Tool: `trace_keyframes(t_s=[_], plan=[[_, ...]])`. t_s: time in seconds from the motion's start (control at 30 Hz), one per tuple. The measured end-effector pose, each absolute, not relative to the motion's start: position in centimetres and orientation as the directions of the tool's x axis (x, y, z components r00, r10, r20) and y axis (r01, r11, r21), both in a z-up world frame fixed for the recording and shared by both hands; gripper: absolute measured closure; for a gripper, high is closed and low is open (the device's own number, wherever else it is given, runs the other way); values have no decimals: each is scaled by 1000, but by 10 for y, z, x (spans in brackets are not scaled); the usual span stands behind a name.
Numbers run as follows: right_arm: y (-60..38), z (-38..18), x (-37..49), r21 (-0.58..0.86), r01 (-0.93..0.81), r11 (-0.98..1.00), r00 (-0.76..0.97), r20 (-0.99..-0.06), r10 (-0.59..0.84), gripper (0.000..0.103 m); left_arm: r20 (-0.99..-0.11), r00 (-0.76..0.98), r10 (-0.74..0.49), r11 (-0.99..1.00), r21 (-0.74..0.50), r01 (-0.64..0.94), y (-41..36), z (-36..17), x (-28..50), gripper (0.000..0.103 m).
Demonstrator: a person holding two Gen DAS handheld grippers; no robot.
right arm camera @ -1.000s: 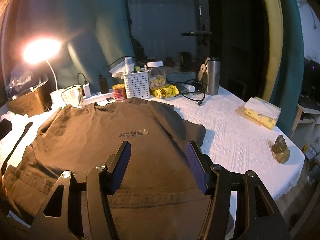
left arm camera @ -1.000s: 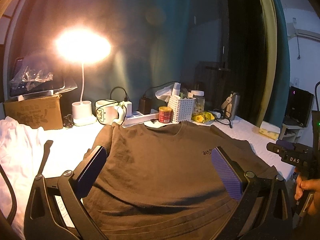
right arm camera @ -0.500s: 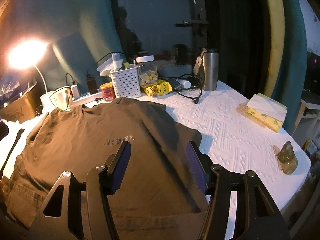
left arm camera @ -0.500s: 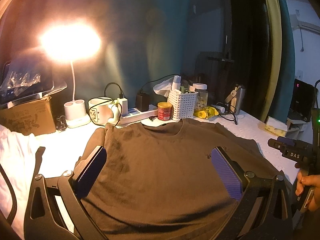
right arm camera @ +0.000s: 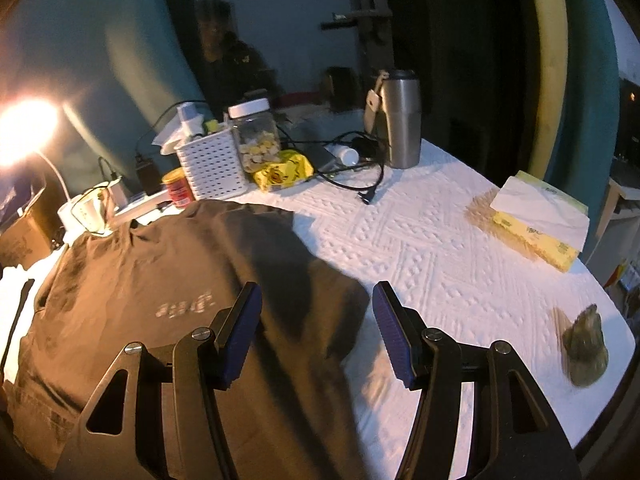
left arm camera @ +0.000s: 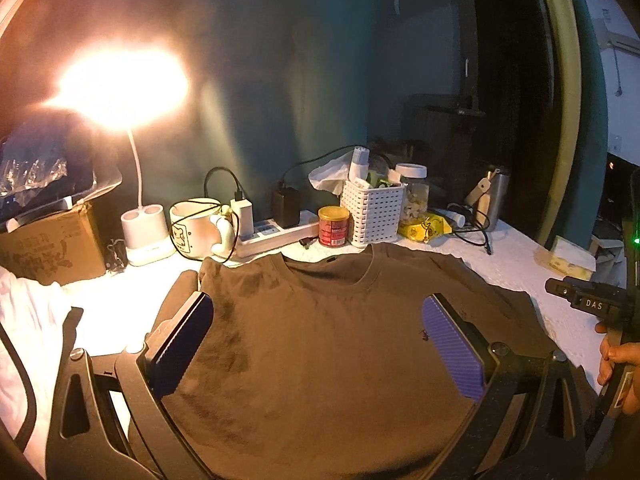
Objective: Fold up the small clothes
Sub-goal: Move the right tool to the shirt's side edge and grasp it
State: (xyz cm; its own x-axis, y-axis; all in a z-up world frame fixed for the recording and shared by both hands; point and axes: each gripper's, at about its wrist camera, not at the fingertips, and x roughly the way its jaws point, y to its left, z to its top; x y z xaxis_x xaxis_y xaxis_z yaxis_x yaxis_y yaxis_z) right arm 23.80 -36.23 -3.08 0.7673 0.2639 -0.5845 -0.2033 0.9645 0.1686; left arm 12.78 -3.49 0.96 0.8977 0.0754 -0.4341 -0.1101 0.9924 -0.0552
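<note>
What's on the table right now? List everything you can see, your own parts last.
T-shirt: 1, brown, spread flat, near centre.
White cloth: 1, left edge, beside the shirt.
Desk lamp: 1, white, lit, back left.
Cardboard box: 1, brown, far left.
Mug: 1, white, right of the lamp base.
Power strip: 1, white, chargers plugged in, behind the collar.
Tin: 1, red with yellow lid, beside the basket.
Basket: 1, white, back centre.
Jar: 1, clear, white lid, right of the basket.
Yellow packet: 1, before the jar.
Flask: 1, steel, back right.
Tissue pack: 1, yellow and white, right.
Figurine: 1, greenish, near right edge.
Left tool: open, over the shirt.
Right tool: open, over the sleeve edge.
</note>
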Motion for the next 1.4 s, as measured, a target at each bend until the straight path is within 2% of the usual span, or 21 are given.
trace_keyframes(t_s=[0.43,0.87,0.93,1.0,1.07,1.23,1.4], plan=[[-386,-68,297,325,-227,918,668,-634,390,42,-496,862,100,991,-25,-129,-54,1,171,0],[-378,-86,313,328,-273,905,575,-699,426,43,-529,842,104,989,-32,-142,-50,-10,179,0],[-373,-86,315,297,-278,913,571,-714,406,58,-535,838,106,988,-36,-148,-47,-11,178,0],[-366,-86,315,246,-283,927,571,-733,369,80,-540,833,121,985,-37,-168,-43,-13,176,0],[-360,-87,313,227,-303,926,559,-745,365,94,-545,828,129,982,-45,-183,-38,-14,176,0],[-353,-69,302,192,-325,926,612,-704,361,95,-538,834,118,980,-71,-184,-30,-14,171,0],[-347,-41,285,205,-372,905,668,-618,414,95,-531,842,94,984,-80,-160,-28,-14,167,0]])
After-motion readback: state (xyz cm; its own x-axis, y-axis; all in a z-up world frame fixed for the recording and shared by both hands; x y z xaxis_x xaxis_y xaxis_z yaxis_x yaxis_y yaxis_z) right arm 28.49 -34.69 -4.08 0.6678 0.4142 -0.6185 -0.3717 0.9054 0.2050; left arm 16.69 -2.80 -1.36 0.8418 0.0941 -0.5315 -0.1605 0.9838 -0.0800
